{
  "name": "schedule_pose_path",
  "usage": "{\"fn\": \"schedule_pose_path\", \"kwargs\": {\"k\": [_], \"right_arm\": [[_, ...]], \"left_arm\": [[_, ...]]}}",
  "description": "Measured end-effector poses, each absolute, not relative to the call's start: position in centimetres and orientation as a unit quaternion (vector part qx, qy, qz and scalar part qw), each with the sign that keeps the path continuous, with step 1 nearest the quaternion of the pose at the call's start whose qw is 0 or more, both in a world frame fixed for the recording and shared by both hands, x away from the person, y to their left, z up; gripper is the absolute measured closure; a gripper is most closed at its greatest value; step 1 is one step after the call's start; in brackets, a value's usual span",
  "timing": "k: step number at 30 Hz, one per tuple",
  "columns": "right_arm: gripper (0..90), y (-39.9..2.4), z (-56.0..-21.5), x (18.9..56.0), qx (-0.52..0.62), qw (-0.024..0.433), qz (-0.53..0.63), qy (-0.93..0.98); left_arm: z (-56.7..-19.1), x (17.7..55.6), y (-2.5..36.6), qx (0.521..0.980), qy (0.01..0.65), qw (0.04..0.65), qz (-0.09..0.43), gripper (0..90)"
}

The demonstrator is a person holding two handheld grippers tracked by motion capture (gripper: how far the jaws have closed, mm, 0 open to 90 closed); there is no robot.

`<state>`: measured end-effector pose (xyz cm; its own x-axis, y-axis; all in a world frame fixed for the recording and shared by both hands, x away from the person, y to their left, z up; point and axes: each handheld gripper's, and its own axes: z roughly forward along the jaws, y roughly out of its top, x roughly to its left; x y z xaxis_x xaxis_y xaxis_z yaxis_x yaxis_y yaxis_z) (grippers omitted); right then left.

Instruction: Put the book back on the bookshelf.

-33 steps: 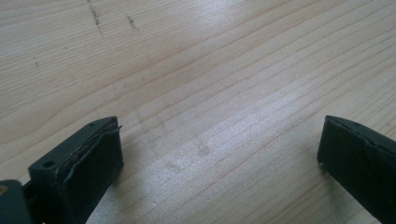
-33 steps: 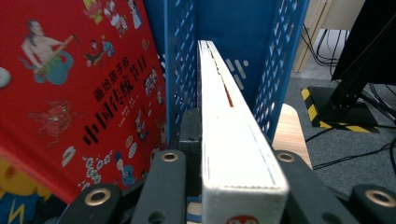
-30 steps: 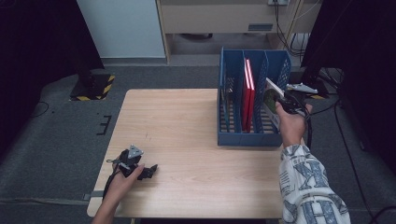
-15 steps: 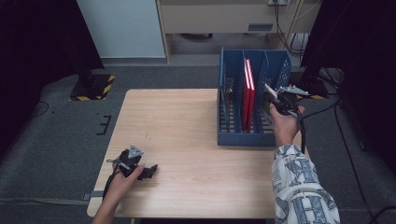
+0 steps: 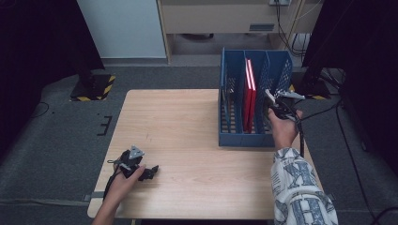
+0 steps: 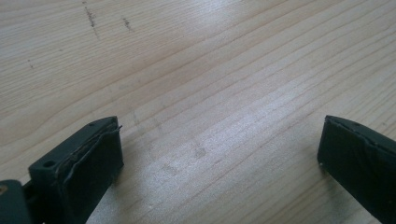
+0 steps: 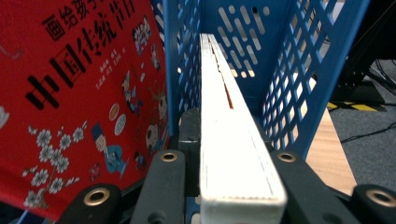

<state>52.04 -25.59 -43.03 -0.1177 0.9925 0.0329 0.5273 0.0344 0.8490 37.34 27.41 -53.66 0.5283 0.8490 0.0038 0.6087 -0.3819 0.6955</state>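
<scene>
A blue file rack [image 5: 233, 136] with three compartments stands on the right half of the wooden table [image 5: 183, 122]. Red books [image 5: 249, 93] stand upright in its middle compartment. My right gripper [image 5: 274, 101] is over the rack's right compartment, shut on a thin book. In the right gripper view the gripper [image 7: 229, 161] has both jaws pressed on the book's white page edge [image 7: 229, 126], which reaches into the right blue compartment [image 7: 299, 70]. The red cover [image 7: 70, 93] is beside it at left. My left gripper [image 5: 149, 172] rests low at the table's front left, open [image 6: 219, 154] over bare wood.
The rack's left compartment [image 5: 232, 84] holds nothing I can see. Cables [image 5: 324, 112] trail past the table's right edge. A black stand with a yellow-striped base [image 5: 91, 86] is on the floor at back left. Bare wood lies between the two hands.
My right hand has sunk a little and shifted left toward the rack, with the book still in its jaws. The left hand has stayed put.
</scene>
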Motion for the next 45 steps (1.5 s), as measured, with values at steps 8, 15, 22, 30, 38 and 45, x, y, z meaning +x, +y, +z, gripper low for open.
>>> {"fn": "schedule_pose_path", "kwargs": {"k": [8, 15, 22, 30, 38, 45], "right_arm": [[74.1, -25.2, -43.7, 51.3, 0.593, 0.303, 0.366, 0.650], [73.6, -24.9, -44.2, 50.8, 0.599, 0.296, 0.357, 0.653], [73.7, -25.0, -44.5, 50.5, 0.603, 0.295, 0.355, 0.651], [73.4, -24.8, -44.9, 50.4, 0.604, 0.292, 0.349, 0.654], [73.4, -24.8, -45.0, 50.4, 0.602, 0.291, 0.347, 0.657], [73.1, -24.7, -45.1, 50.4, 0.601, 0.291, 0.345, 0.660]], "left_arm": [[-53.7, 37.3, 27.4, 0.811, 0.450, 0.327, 0.184, 0.0], [-53.7, 37.3, 27.4, 0.810, 0.450, 0.328, 0.184, 0.0], [-53.7, 37.3, 27.3, 0.810, 0.450, 0.328, 0.183, 0.0], [-53.7, 37.3, 27.3, 0.810, 0.450, 0.328, 0.184, 0.0], [-53.7, 37.3, 27.3, 0.810, 0.450, 0.328, 0.184, 0.0], [-53.6, 37.3, 27.3, 0.812, 0.448, 0.327, 0.183, 0.0]]}}
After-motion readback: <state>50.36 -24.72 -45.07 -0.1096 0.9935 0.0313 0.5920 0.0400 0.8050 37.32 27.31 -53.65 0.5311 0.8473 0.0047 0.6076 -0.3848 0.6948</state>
